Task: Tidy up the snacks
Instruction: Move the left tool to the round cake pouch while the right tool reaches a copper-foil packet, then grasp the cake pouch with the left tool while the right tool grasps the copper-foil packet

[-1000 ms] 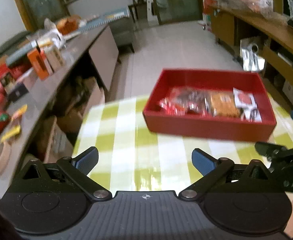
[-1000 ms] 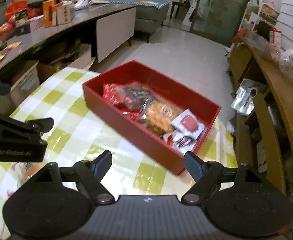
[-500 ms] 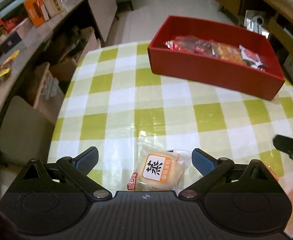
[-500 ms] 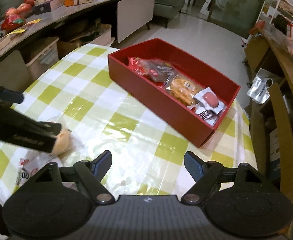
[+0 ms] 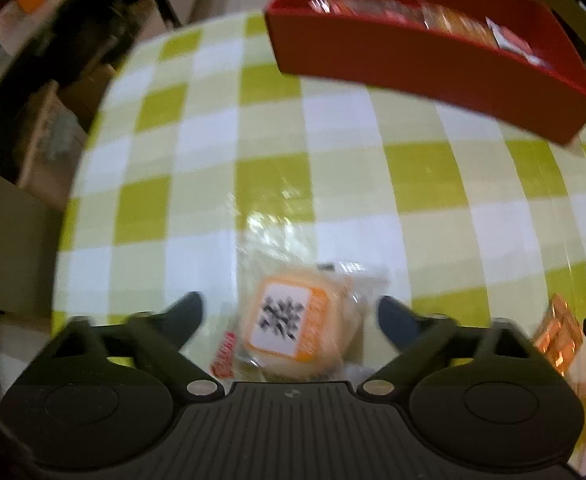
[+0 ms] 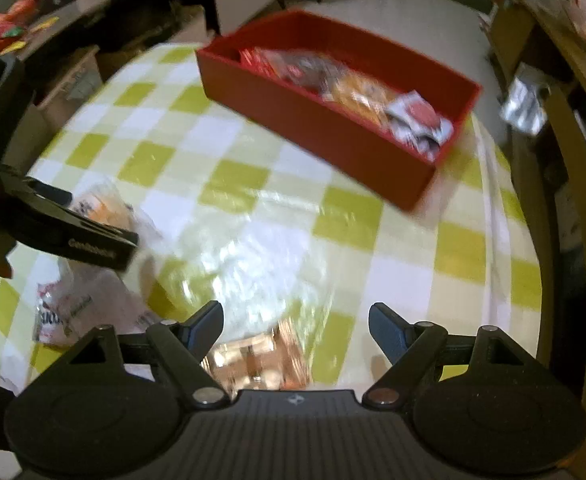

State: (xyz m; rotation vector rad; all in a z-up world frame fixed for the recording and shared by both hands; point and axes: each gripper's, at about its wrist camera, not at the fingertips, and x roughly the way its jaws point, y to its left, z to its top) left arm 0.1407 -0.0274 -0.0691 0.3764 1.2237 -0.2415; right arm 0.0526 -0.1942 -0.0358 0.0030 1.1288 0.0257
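Observation:
A red box (image 5: 433, 68) holding several snack packets stands at the far side of the green-and-white checked table; it also shows in the right wrist view (image 6: 325, 120). My left gripper (image 5: 291, 314) is open, with a wrapped pale cake with an orange label (image 5: 293, 328) lying between its fingers on the table. My right gripper (image 6: 296, 322) is open over a shiny copper-coloured packet (image 6: 257, 360), which lies between its fingers. The left gripper's body (image 6: 65, 236) shows at the left of the right wrist view, over the cake (image 6: 101, 208).
A clear wrapped snack with red print (image 6: 69, 308) lies near the table's front left edge. The copper packet also shows at the right of the left wrist view (image 5: 559, 336). A long counter with boxes and fruit (image 6: 33, 12) runs along the left. Wooden shelves (image 6: 573, 80) stand to the right.
Both grippers have dropped down and back toward the table's near edge. The cake now lies between the left fingers and the copper packet has come into view between the right fingers.

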